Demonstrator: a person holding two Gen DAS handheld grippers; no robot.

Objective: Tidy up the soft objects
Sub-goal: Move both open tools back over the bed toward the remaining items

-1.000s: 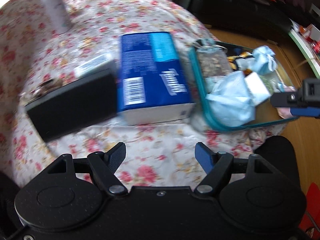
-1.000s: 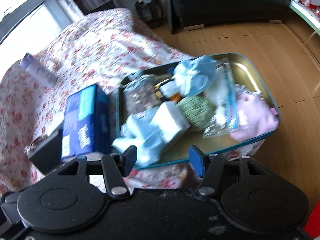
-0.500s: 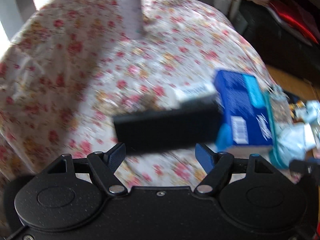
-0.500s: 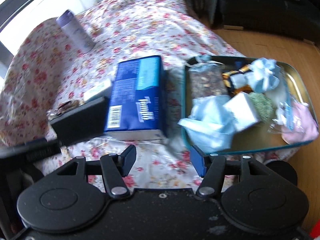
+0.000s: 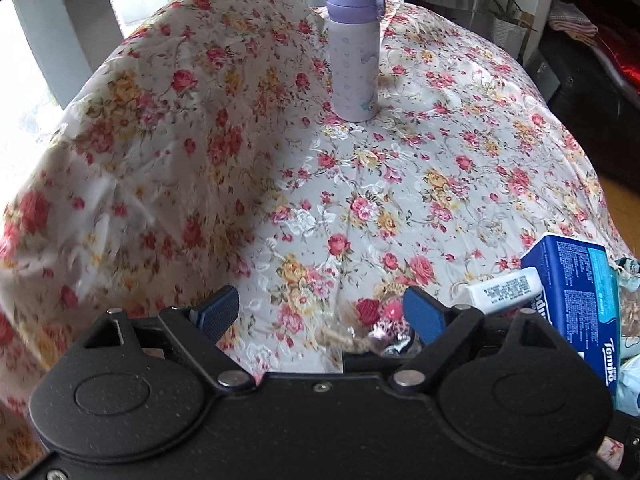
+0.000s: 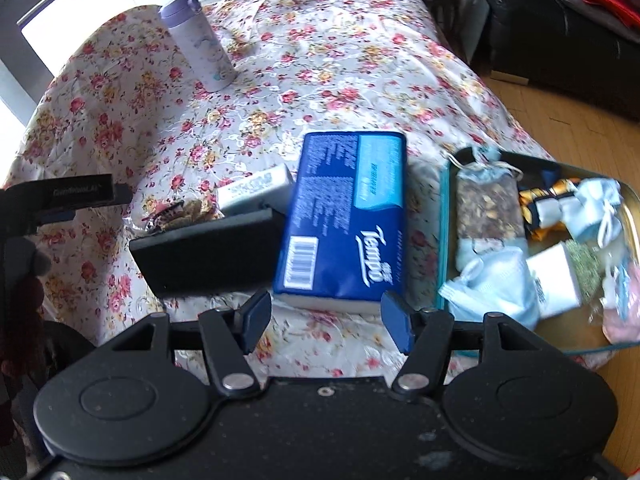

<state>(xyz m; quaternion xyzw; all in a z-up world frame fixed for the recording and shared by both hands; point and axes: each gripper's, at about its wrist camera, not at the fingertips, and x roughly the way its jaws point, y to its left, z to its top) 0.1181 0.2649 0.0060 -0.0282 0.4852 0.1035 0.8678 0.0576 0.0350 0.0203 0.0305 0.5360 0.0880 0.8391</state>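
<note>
A blue Tempo tissue pack point(image 6: 344, 216) lies on the floral cloth, just beyond my open, empty right gripper point(image 6: 326, 320). A teal-rimmed tray point(image 6: 443, 216) to its right holds soft items: a pale blue mask point(image 6: 496, 288), a mesh sachet point(image 6: 488, 204), a white packet point(image 6: 554, 280), a pink cloth point(image 6: 624, 312). My left gripper point(image 5: 320, 312) is open and empty over bare cloth; the tissue pack point(image 5: 580, 304) shows at its right. A small clear bag with a string tie point(image 5: 372, 332) lies between its fingers.
A lilac bottle point(image 5: 354, 52) stands upright at the back of the table. A black block point(image 6: 208, 252) and a small white box point(image 6: 256, 190) lie left of the tissue pack. The left gripper's body point(image 6: 60, 196) shows at the left edge. Wooden floor lies beyond the table's right edge.
My left gripper has swung left, away from the tray, so the bottle is now centred. My right gripper has shifted left from the tray to face the tissue pack.
</note>
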